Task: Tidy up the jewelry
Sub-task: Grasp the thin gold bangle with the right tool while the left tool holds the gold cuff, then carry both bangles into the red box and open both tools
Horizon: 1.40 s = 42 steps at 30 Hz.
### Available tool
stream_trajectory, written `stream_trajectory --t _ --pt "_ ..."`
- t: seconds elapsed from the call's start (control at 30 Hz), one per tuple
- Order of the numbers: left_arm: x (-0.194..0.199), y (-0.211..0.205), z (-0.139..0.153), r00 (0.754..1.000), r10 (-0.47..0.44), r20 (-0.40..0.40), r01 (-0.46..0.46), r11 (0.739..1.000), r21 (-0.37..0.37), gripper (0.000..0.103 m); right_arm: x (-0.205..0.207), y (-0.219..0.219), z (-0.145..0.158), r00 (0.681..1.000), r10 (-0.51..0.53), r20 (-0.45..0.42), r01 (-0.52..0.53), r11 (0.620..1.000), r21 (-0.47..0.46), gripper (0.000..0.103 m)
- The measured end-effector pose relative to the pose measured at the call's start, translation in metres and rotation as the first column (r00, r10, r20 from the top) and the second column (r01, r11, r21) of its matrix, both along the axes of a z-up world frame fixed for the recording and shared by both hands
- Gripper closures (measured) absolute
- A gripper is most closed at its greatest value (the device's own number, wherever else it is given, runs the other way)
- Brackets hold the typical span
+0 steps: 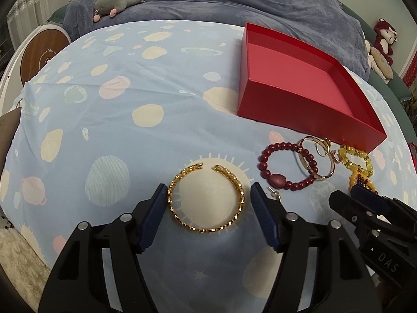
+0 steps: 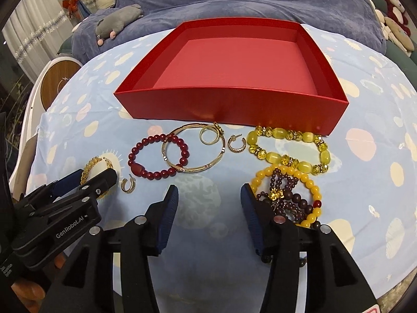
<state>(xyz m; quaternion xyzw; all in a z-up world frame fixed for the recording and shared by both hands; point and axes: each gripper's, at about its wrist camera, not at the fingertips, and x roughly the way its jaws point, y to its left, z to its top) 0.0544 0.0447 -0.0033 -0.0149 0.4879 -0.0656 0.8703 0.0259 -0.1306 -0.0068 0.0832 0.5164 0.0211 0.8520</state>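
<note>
- Left tongs [image 1: 208, 195] stand spread either side of the gold cuff bracelet [image 1: 207, 199], pads not yet pressing; right tongs [image 2: 209, 195] spread over bare cloth, holding nothing.
- We judge the cuff pickup is in hand: next, close, lift, carry to the empty red box [image 1: 299, 78].
- We note clear cloth leftward; beaded bracelets [image 2: 286, 151] crowd the box's near wall.

"GenRobot.AI" stands on the left claw [image 2: 97, 180]; "DAS" on the right claw [image 1: 365, 195].
</note>
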Motion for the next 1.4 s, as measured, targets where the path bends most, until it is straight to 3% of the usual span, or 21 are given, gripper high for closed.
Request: stream_trajectory --t 0.17,0.43,0.7,0.83,1.13,1.4 --pt "0.0 -0.004 0.001 1.0 -0.026 0.007 0.026 1.0 -0.007 0.047 0.014 0.003 0.0 1.0 0.002 -0.008 -0.001 0.999 0.049 0.054" --pt "0.001 0.008 0.007 1.0 0.015 0.018 -0.014 0.999 -0.052 0.047 0.029 0.011 -0.007 0.998 -0.041 -0.038 0.045 0.994 0.097 0.043" --pt "0.004 0.016 0.007 0.999 0.043 0.018 -0.041 0.997 -0.071 0.047 0.048 0.029 -0.011 0.998 -0.067 0.014 0.067 0.998 -0.011 0.039" --pt "0.004 0.018 0.006 0.999 0.045 0.014 -0.044 0.997 -0.069 0.047 0.052 0.036 -0.012 0.999 -0.035 0.037 0.038 0.995 -0.097 0.043" --pt "0.0 0.013 0.01 0.999 0.023 0.025 -0.022 0.997 -0.069 0.047 0.025 0.011 0.01 0.992 -0.05 0.114 0.049 0.999 0.012 0.044" --pt "-0.006 0.005 0.02 0.999 -0.004 0.036 0.007 0.998 -0.07 0.047 0.002 -0.006 0.03 0.991 -0.048 0.128 0.042 0.998 0.054 0.044"
